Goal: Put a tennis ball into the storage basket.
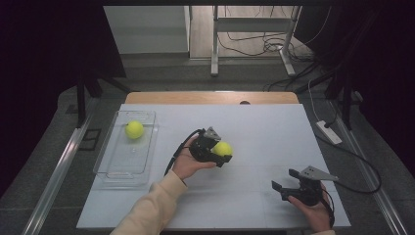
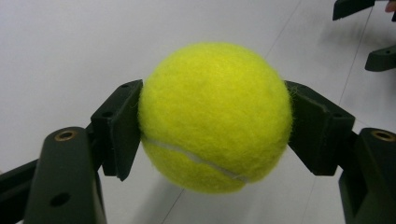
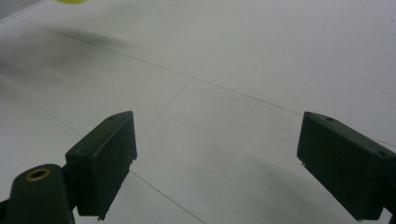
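Note:
A yellow tennis ball (image 1: 222, 148) (image 2: 215, 116) hangs just above the middle of the white table, with my left gripper (image 1: 221, 152) (image 2: 215, 126) shut on it, its black pads pressed to both sides of the ball. A second tennis ball (image 1: 134, 129) lies in the clear plastic tray (image 1: 110, 171) at the left. My right gripper (image 1: 285, 180) (image 3: 215, 163) rests near the table's front right, open, with bare table between its jaws. The edge of the held ball (image 3: 70, 1) peeks in at the top of the right gripper view.
The white table top (image 1: 264, 127) has a wooden strip along its far edge. Beyond it stand a metal frame's legs (image 1: 214, 44) and loose cables on the floor. A white power strip (image 1: 329, 132) lies off the right edge.

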Demonstrator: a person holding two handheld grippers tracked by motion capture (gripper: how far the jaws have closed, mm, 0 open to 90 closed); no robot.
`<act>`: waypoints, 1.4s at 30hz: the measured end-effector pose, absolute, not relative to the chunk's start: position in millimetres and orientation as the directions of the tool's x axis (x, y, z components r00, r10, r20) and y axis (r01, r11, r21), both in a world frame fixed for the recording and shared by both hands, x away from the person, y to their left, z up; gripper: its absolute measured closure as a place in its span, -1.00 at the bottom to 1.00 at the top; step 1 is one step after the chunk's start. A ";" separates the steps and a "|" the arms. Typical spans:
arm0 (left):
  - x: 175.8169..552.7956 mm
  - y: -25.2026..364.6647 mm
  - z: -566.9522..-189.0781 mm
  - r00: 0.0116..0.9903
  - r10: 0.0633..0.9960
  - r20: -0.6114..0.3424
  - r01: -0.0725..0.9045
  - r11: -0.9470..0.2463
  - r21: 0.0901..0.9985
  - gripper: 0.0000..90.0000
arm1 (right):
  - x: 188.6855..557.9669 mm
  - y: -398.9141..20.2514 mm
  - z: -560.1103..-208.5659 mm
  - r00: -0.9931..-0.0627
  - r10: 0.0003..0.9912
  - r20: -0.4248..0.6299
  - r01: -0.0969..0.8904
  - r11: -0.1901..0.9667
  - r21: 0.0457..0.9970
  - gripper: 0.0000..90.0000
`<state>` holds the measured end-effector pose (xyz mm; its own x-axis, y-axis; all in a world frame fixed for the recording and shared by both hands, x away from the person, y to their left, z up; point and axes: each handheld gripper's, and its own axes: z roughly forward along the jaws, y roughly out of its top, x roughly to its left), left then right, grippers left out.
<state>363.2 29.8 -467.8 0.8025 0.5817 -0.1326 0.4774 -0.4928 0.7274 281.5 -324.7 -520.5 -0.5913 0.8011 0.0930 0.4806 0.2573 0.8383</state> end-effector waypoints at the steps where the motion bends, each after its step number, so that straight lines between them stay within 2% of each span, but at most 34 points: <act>1: 363.0 30.9 -467.1 0.802 0.582 -0.132 0.476 -0.491 0.729 -0.40 | 280.9 -324.5 -520.2 -0.591 0.801 0.092 0.479 0.257 0.839 -0.74; 42: 344.5 76.3 -457.8 0.790 0.600 -0.130 0.436 -0.400 0.806 -0.40 | 280.3 -325.5 -521.6 -0.574 0.813 0.095 0.490 0.247 0.836 -0.74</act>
<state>344.5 76.3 -457.8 0.7897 0.5996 -0.1297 0.4362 -0.4001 0.8061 280.3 -325.5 -521.6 -0.5737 0.8135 0.0953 0.4897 0.2474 0.8361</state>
